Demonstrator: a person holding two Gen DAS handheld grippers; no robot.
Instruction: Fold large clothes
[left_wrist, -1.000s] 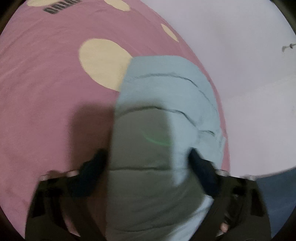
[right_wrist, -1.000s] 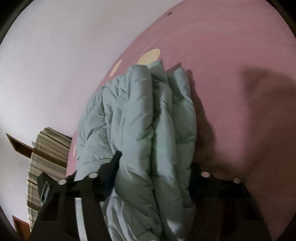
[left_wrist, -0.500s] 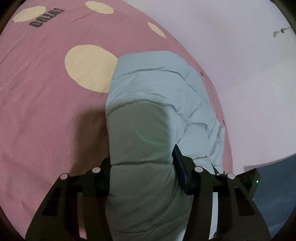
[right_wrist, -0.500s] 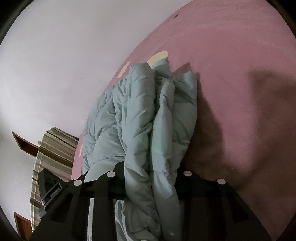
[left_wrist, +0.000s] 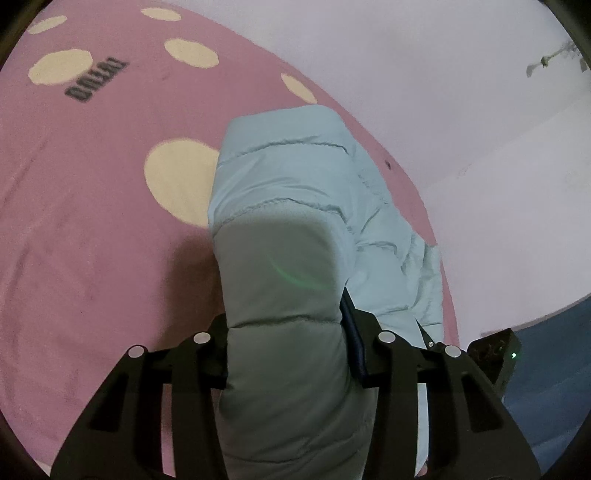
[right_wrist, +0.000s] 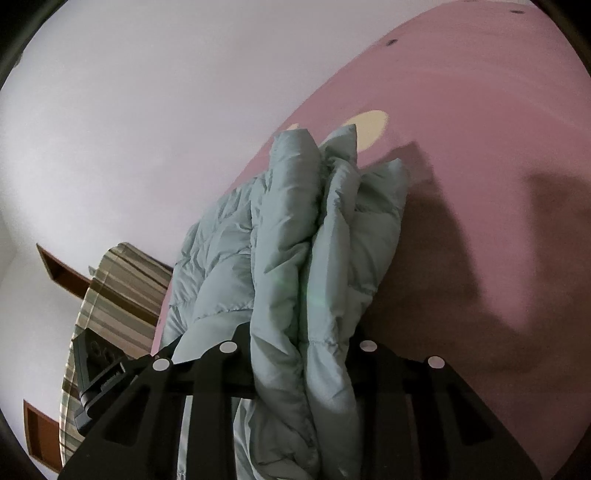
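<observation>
A puffy light blue quilted jacket (left_wrist: 295, 177) lies bunched on a pink bed sheet (left_wrist: 92, 229) with cream spots. In the left wrist view my left gripper (left_wrist: 284, 321) has a thick fold of it between its fingers; the jaws are closing and the pads press into the padding. In the right wrist view my right gripper (right_wrist: 303, 332) squeezes several gathered layers of the jacket (right_wrist: 288, 221), its jaws closing too. The held folds hang over both grippers and hide the fingertips.
A pale wall borders the bed's far edge in both views. A striped cloth (right_wrist: 118, 288) and brown wooden furniture (right_wrist: 59, 269) stand past the bed's end. A black block with a green light (left_wrist: 495, 354) sits at the right. The pink sheet (right_wrist: 480, 129) stretches away beyond the jacket.
Both grippers' jaws have drawn in onto the jacket folds. Both have risen a little, gathering the jacket up off the sheet, and more of the bed shows.
</observation>
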